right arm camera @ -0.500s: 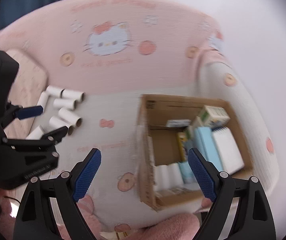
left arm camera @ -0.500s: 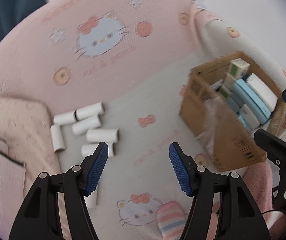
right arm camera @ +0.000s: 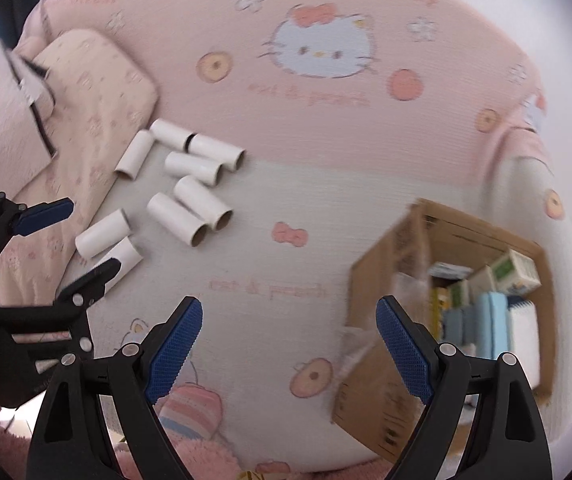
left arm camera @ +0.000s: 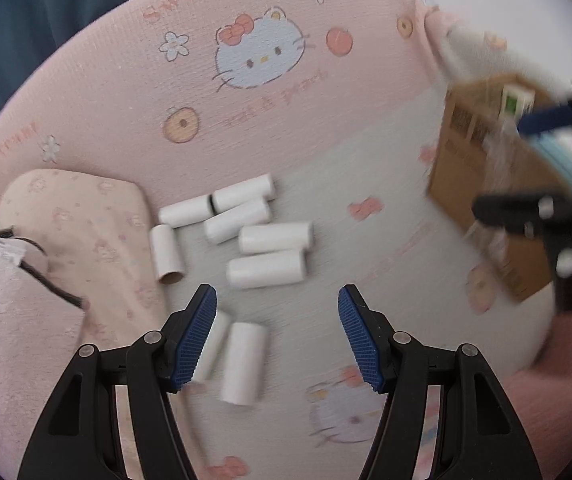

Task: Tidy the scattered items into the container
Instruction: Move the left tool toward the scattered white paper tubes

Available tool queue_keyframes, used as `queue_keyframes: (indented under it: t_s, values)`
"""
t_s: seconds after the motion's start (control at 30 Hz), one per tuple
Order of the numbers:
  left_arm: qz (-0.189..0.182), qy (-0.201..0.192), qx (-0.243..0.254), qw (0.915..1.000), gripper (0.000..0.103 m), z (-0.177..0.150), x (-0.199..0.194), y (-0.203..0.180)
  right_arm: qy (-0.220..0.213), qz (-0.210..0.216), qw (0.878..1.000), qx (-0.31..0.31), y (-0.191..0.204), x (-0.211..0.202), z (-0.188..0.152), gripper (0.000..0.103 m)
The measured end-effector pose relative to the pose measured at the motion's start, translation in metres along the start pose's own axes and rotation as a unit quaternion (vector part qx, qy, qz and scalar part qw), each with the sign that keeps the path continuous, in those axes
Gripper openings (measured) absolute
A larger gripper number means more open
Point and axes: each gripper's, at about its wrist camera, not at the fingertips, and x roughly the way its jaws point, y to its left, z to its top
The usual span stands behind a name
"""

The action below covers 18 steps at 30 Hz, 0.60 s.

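Observation:
Several white cardboard tubes [left arm camera: 266, 236] lie scattered on a pink and white Hello Kitty bedsheet; they also show in the right wrist view [right arm camera: 184, 184]. One tube [left arm camera: 244, 362] lies just under my left gripper [left arm camera: 277, 336], which is open and empty above the sheet. An open cardboard box [right arm camera: 438, 300] holding small cartons and blue packs stands at the right; it also shows in the left wrist view [left arm camera: 486, 184]. My right gripper [right arm camera: 289, 344] is open and empty, hovering between the tubes and the box.
A pink patterned pillow [left arm camera: 74, 224] lies left of the tubes, touching the nearest one. A raised pink padded rim [left arm camera: 246, 92] curves behind the tubes and the box. A fluffy pink blanket [right arm camera: 206, 456] lies at the near edge.
My left gripper has moved left and closer to the tubes, so the box has slid to the right edge. My right gripper has swung left, away from above the box.

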Motion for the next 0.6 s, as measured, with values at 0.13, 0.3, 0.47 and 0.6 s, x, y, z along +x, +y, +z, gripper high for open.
queue_keyframes:
  t_s: [0.13,0.3,0.47,0.6]
  values:
    - [0.033,0.014,0.033,0.9988,0.068,-0.022,0.02,-0.003,0.017,0.04,0.999,-0.022,0.022,0.026,0.007,0.088]
    - [0.028,0.045,-0.001,0.9986,0.068,-0.042,0.045,0.013,0.021,0.072,0.996,-0.043,0.044,0.05,0.012,0.088]
    - [0.048,0.059,-0.03,0.9966,0.068,-0.054,0.065,0.031,0.029,0.099,0.992,-0.072,0.064,0.071,0.017,0.088]
    - [0.059,0.075,-0.036,0.9947,0.068,-0.062,0.081,0.038,0.034,0.116,0.989,-0.081,0.076,0.085,0.02,0.088]
